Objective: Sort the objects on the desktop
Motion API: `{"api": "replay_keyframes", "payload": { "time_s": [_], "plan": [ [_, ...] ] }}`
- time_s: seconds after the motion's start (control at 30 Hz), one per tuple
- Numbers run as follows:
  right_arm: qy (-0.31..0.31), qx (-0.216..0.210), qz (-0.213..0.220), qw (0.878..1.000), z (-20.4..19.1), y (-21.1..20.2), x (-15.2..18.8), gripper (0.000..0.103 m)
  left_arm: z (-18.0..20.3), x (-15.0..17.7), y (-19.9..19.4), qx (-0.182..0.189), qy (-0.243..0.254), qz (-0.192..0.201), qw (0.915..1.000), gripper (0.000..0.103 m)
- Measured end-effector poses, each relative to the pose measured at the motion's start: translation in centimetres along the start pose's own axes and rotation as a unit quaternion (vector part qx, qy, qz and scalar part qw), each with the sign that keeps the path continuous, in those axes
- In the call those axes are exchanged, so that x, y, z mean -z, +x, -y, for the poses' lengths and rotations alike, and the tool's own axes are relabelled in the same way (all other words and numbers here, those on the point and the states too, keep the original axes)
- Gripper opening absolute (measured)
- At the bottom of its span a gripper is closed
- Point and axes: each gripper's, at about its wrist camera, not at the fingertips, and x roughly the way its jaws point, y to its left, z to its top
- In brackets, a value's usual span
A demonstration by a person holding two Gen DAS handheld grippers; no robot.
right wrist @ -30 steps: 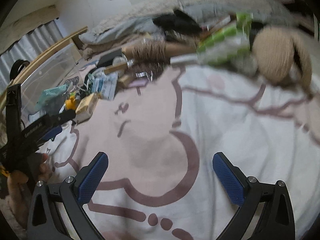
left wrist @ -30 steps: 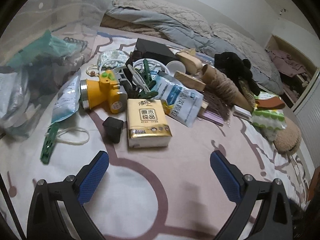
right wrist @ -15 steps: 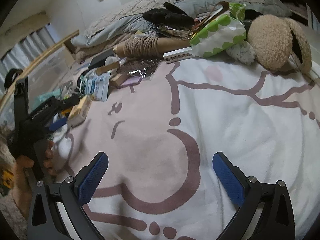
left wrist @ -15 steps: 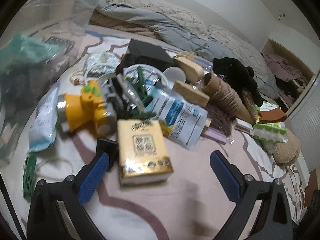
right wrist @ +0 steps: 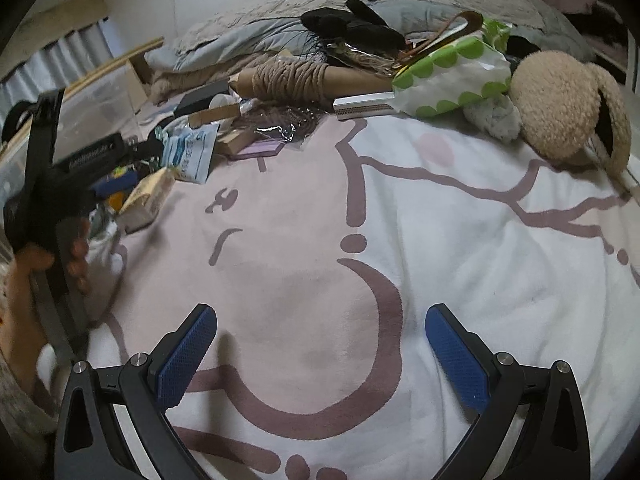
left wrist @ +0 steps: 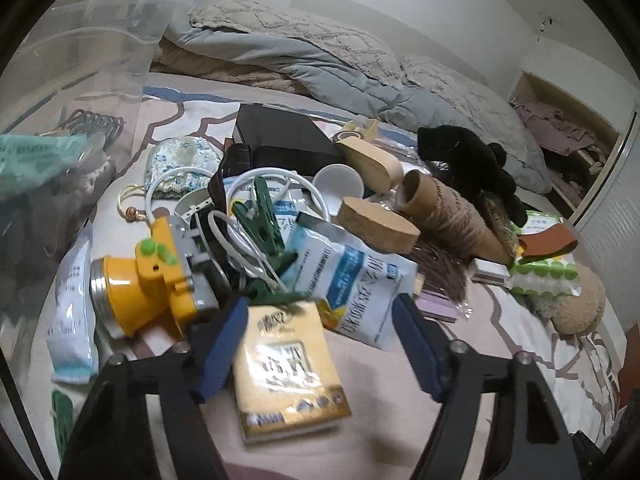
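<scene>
Beside the bed's clear bin (left wrist: 100, 40) holding packets, both hand-held grippers gape, left (left wrist: 320, 344) straddling a tissue pack (left wrist: 286, 368).

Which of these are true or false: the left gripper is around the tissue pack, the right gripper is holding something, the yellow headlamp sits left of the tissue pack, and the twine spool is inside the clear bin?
1. The left gripper has its fingers either side of the gold tissue pack. True; the jaws are open, not yet clamped.
2. The right gripper holds something. False; it is open over the bare bedspread.
3. The yellow headlamp lies left of the tissue pack in the left wrist view. True.
4. The twine spool is inside the clear bin. False; it lies on the bedspread in the pile, right of the bin.
</scene>
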Motion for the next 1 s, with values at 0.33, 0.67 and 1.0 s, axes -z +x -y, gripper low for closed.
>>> {"api": "replay_keyframes", "payload": {
  "time_s": [0.33, 0.67, 1.0],
  "plan": [
    [0.002, -0.002, 0.000, 1.000, 0.2, -0.1, 0.1, 0.103, 0.2, 0.2, 2.2, -0.065, 0.053, -0.025, 0.9962, 0.046],
    [-0.001, 0.000, -0.001, 1.000, 0.1, -0.1, 0.0, 0.103, 1.1, 2.3, 1.2, -0.081, 0.074, -0.028, 0.9935, 0.046],
    [0.008, -0.008, -0.002, 1.000, 0.4, -0.4, 0.1, 0.103, 2.3, 6.0, -2.9, -0.041, 0.065, -0.057, 0.9954, 0.046]
  ]
}}
